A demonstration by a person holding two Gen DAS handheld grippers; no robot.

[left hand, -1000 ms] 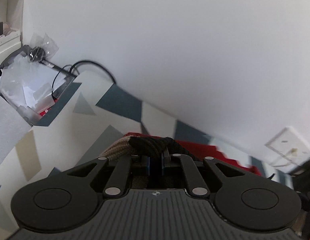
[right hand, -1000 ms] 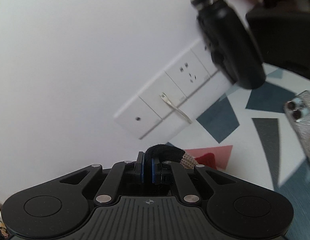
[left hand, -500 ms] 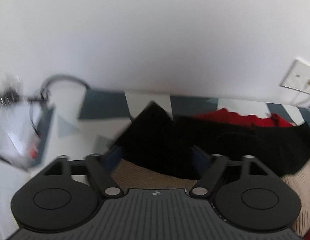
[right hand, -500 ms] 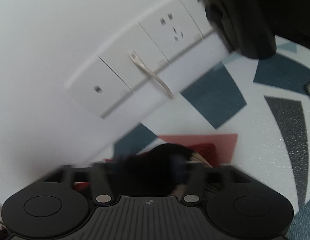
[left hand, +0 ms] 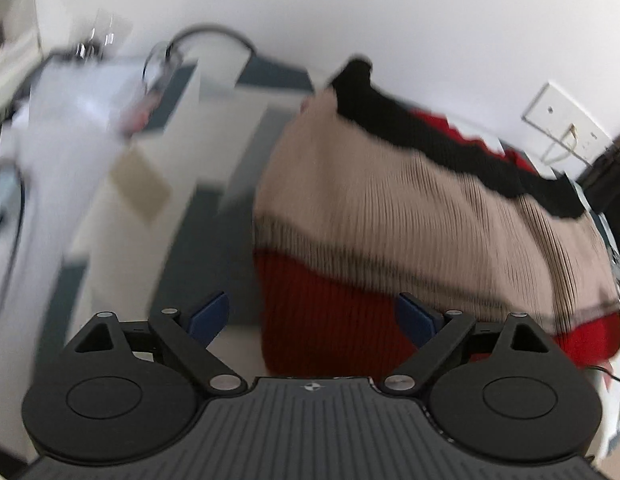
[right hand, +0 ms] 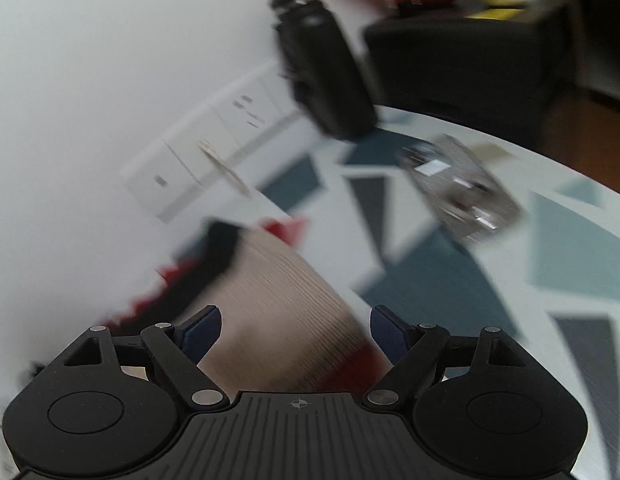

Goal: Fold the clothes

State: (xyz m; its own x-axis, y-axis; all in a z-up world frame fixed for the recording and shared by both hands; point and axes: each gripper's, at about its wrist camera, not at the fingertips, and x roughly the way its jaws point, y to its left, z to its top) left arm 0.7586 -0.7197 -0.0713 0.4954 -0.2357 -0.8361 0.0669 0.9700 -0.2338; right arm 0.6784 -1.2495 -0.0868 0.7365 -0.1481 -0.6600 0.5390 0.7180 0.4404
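Observation:
A knitted sweater (left hand: 409, 216) with beige, black and red bands lies folded on the patterned table, its black edge toward the wall. My left gripper (left hand: 313, 316) is open and empty just in front of its red band. The sweater also shows in the right wrist view (right hand: 278, 304), blurred. My right gripper (right hand: 296, 330) is open and empty over its beige part.
The table (left hand: 122, 264) has a white, blue and grey pattern and meets a white wall. Wall sockets (right hand: 214, 160), a black device (right hand: 325, 76) and a phone (right hand: 457, 188) are to the right. Clear plastic packaging (left hand: 78, 120) and a cable (left hand: 206, 40) are at left.
Both grippers were shut on the sweater's black edge a second ago. They have opened, let it go and drawn back, and the sweater now lies folded on the table.

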